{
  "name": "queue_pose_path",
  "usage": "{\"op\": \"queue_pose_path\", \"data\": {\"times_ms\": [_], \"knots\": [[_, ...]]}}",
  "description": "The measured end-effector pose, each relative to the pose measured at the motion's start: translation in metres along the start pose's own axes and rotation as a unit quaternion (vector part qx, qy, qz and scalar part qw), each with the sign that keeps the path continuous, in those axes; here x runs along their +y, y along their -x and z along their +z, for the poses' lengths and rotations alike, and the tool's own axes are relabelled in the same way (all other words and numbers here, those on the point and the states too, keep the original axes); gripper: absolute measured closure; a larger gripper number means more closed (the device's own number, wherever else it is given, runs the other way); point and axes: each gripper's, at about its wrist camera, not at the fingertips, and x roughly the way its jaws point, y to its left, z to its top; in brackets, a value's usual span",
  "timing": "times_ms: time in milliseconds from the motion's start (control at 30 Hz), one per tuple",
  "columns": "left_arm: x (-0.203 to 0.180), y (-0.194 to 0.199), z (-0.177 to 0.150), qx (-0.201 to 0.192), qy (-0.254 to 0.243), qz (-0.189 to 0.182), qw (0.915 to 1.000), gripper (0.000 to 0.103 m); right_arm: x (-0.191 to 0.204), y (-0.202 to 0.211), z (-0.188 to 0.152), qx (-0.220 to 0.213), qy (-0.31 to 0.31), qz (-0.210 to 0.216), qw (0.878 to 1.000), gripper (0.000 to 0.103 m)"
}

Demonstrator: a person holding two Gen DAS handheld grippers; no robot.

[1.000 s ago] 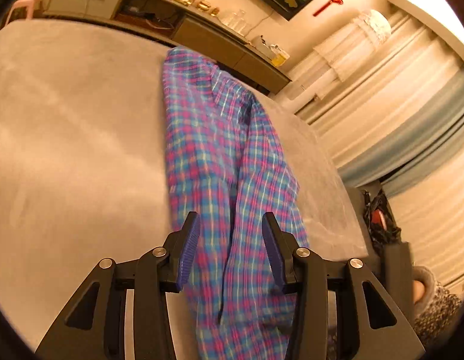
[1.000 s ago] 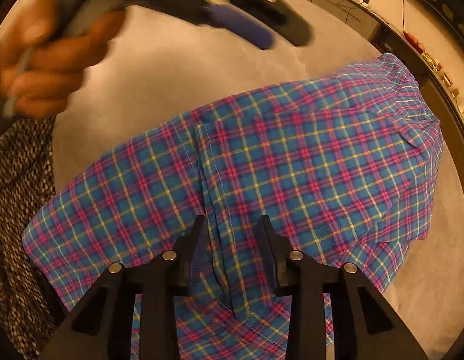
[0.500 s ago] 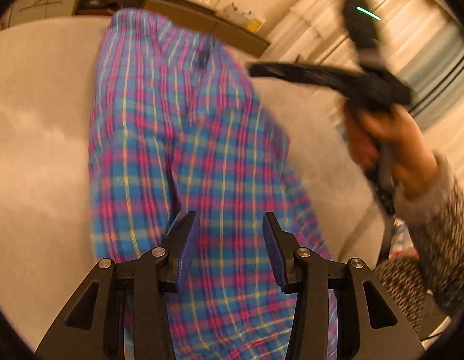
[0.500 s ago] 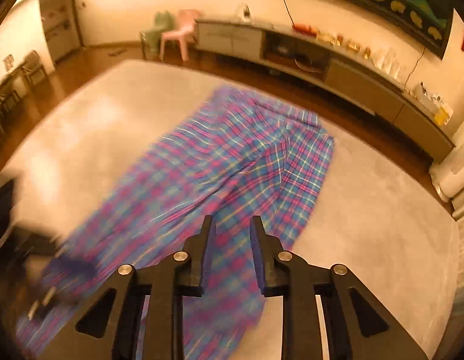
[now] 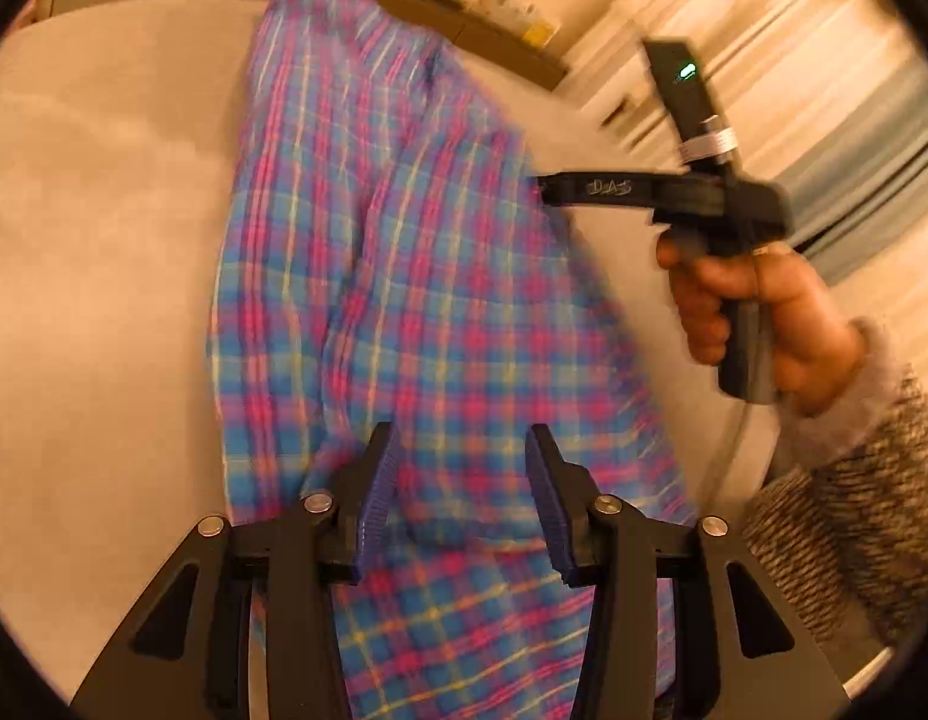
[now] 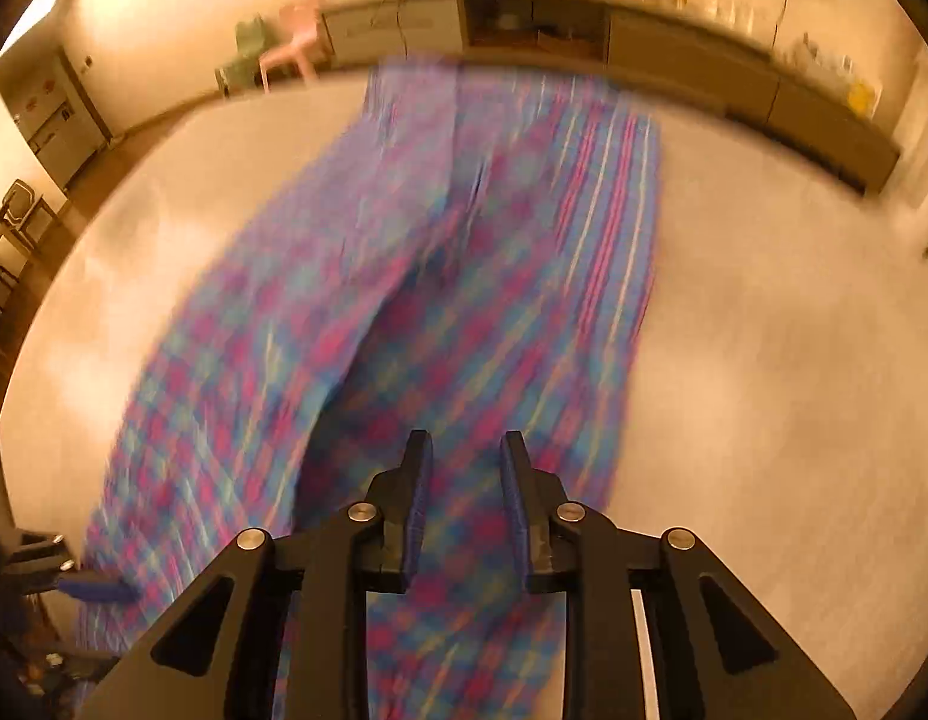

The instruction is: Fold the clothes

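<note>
A blue, pink and yellow plaid shirt (image 5: 416, 300) lies stretched lengthwise on a wide grey padded surface (image 5: 104, 300). My left gripper (image 5: 461, 450) hovers open over the shirt's near end, and no cloth sits between its blue pads. A hand (image 5: 740, 300) at the right of the left wrist view holds my right gripper (image 5: 548, 189) side-on above the shirt's right edge. In the blurred right wrist view the right gripper (image 6: 465, 450) hangs over the near end of the shirt (image 6: 464, 276). Its jaws are opening and nothing is pinched between them. The left gripper's blue fingertip (image 6: 95, 591) shows at the lower left.
A long low cabinet (image 6: 674, 60) with small items on top runs along the far wall. A pink chair (image 6: 290, 42) stands at its left end. Pale curtains (image 5: 824, 60) hang at the right. A speckled knit sleeve (image 5: 854, 510) covers the forearm.
The right gripper pulled back from close over the shirt and rolled, so the whole shirt now shows. The left gripper slid along the shirt, and the right hand came into its view.
</note>
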Motion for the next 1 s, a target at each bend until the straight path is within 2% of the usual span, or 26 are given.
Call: {"op": "queue_pose_path", "data": {"times_ms": [33,100,167,200,233,300,433,533,667,767,933,967,1000], "knots": [[-0.003,0.003,-0.004,-0.002,-0.003,0.012,0.9999,0.057,0.003,-0.004,-0.006,0.003,-0.006,0.000,1.000,0.069],[-0.010,0.017,-0.011,-0.006,0.002,0.034,0.9994,0.057,-0.001,0.003,-0.017,0.000,-0.055,0.010,0.998,0.068],[-0.017,0.047,-0.023,-0.031,0.004,0.016,0.9994,0.053,-0.007,0.023,-0.033,-0.019,-0.109,0.036,0.993,0.066],[-0.020,0.065,-0.034,-0.044,0.001,0.016,0.9989,0.045,-0.006,0.038,-0.046,-0.031,-0.126,0.051,0.990,0.060],[-0.024,0.083,-0.045,-0.056,-0.001,0.017,0.9983,0.038,-0.005,0.052,-0.060,-0.044,-0.141,0.064,0.987,0.049],[-0.024,0.097,-0.066,-0.059,0.008,0.019,0.9980,0.038,-0.005,0.084,-0.094,-0.052,-0.155,0.084,0.983,0.039],[-0.024,0.119,-0.108,-0.068,0.025,0.022,0.9971,0.038,0.010,0.115,-0.172,-0.022,-0.164,0.101,0.981,0.038],[-0.018,0.117,-0.125,-0.071,0.048,0.045,0.9952,0.038,0.018,0.101,-0.202,-0.003,-0.158,0.083,0.984,0.038],[-0.021,0.108,-0.129,-0.058,0.058,0.083,0.9932,0.038,0.021,0.076,-0.212,0.007,-0.146,0.042,0.988,0.038],[-0.030,0.098,-0.134,-0.037,0.056,0.113,0.9913,0.038,0.027,0.055,-0.197,0.008,-0.123,0.025,0.992,0.038],[-0.043,0.079,-0.144,-0.005,0.024,0.130,0.9912,0.038,0.035,0.025,-0.167,0.010,-0.097,0.012,0.995,0.040],[-0.042,0.081,-0.145,-0.018,0.020,0.127,0.9915,0.037,0.035,0.020,-0.161,0.008,-0.096,0.012,0.995,0.040],[-0.040,0.082,-0.144,-0.016,0.022,0.123,0.9920,0.038,0.037,0.015,-0.157,0.008,-0.092,0.012,0.996,0.046]]}}
